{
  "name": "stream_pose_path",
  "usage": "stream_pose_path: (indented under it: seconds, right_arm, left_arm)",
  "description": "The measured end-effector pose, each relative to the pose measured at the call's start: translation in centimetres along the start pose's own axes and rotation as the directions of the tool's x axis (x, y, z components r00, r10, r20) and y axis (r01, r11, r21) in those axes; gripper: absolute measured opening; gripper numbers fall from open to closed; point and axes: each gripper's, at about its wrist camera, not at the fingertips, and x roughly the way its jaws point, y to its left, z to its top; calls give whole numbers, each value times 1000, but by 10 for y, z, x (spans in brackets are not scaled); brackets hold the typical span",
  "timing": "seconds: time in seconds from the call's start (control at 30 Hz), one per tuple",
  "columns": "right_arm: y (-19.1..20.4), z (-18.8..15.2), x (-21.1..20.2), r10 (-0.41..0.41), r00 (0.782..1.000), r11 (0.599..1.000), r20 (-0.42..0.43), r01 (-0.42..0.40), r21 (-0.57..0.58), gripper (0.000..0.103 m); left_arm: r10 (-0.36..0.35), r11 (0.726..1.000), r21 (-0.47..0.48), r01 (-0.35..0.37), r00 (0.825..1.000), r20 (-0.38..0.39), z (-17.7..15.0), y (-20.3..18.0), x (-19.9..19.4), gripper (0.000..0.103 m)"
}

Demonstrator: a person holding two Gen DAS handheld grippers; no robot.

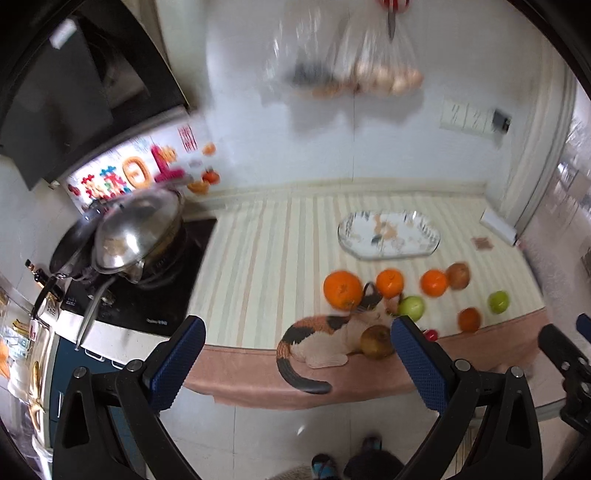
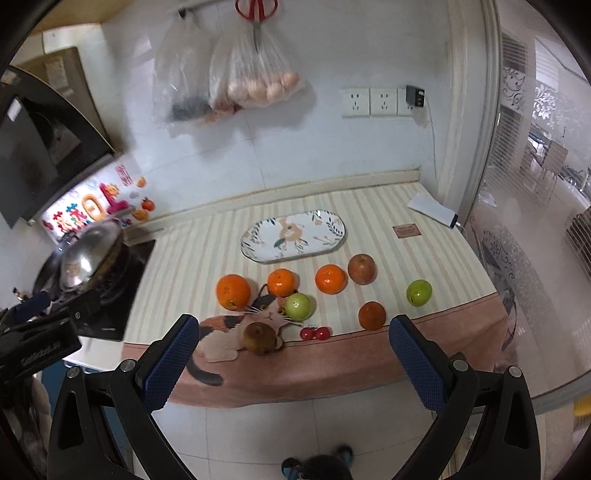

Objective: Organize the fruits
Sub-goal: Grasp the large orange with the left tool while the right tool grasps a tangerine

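We see a kitchen counter (image 2: 369, 206) with a striped cream cloth on top. The cloth's near edge (image 2: 332, 365) is pink and hangs down over a pale tiled floor (image 2: 295, 435). A cat picture (image 2: 236, 328) is stitched on the cloth. The wall (image 2: 295, 155) behind is white and smooth.

Far on the cloth lies a long oval plate (image 2: 255, 236) with painted flowers and leaves, and nothing sits on it. The fruits are all on the cloth, nearer than the plate. There are three bright round oranges: a big orange (image 2: 233, 291) on the left, a middle orange (image 2: 282, 282) and a right orange (image 2: 331, 279). A red-brown apple (image 2: 362, 268) is just beside the right orange. A green apple (image 2: 299, 306) touches the cat's face, and a second green apple (image 2: 419, 292) sits far right. A dark orange fruit (image 2: 372, 315), a brown fuzzy fruit (image 2: 260, 338) and two tiny shiny red cherries (image 2: 315, 333) lie near the pink edge.

On the left is a black stove (image 1: 147, 295) with a shiny metal pot lid (image 1: 136, 232).

The left view is blurry. The right view is sharp and shows wall sockets (image 2: 380, 101), red scissors (image 2: 256, 11) and hanging clear bags (image 2: 229, 81).

Our left gripper (image 1: 297, 363) is spread wide apart and holds nothing. Our right gripper (image 2: 293, 363) is spread wide too, with nothing in it. Both have bumpy blue pads (image 2: 170, 365).
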Motion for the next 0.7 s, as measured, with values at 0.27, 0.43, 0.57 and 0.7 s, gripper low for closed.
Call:
stream_pose_path:
  seconds: [0.27,0.43,0.57,0.7]
  right_arm:
    - [-1,26,144,56,983,998,-176,-56,4,103]
    - [-7,46,241,119,945,993,-305,-120,15,103]
    - [-13,57,300,153,897,988,-416,-154,32,103]
    - [-16,63,344,173,859,984,-482,-170,50,103]
  left_arm:
    - [-61,998,-20,58,960,-272,22,-22,142,97]
    - [-101,993,-93,67,895,-435,30,-29,223,89]
    - [-155,983,-169,76,836,-527,39,-38,278,89]
    - [-226,964,-249,89,767,-600,42,-50,321,89]
